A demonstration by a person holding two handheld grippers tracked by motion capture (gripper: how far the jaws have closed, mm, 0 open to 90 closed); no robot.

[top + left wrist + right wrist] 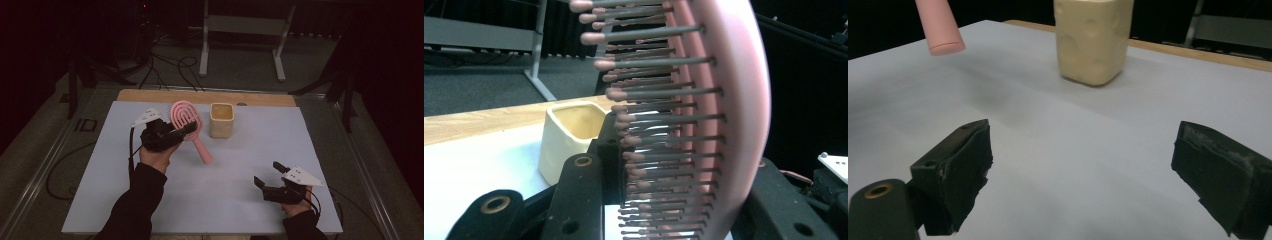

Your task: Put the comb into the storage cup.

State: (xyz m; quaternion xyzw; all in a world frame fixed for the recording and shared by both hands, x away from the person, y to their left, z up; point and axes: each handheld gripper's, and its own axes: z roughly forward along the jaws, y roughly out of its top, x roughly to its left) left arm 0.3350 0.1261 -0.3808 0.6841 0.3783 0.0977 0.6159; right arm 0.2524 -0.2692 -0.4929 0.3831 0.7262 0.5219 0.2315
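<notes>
The left hand-held gripper (186, 131) is clamped on the pink hairbrush (187, 120), beside the cream cup (221, 120). The right hand-held gripper (267, 175) stands released above the surface (240, 165).

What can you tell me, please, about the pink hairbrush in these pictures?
The pink plastic hairbrush has an oval, slotted head, grey bristles with pink tips and a straight, round-ended handle. The left tool is shut on its head and holds it off the white mat, handle slanting down, just left of the cream square cup.

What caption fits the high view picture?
Left tongs hold a pink hairbrush beside a cream cup; right tongs open.
</notes>
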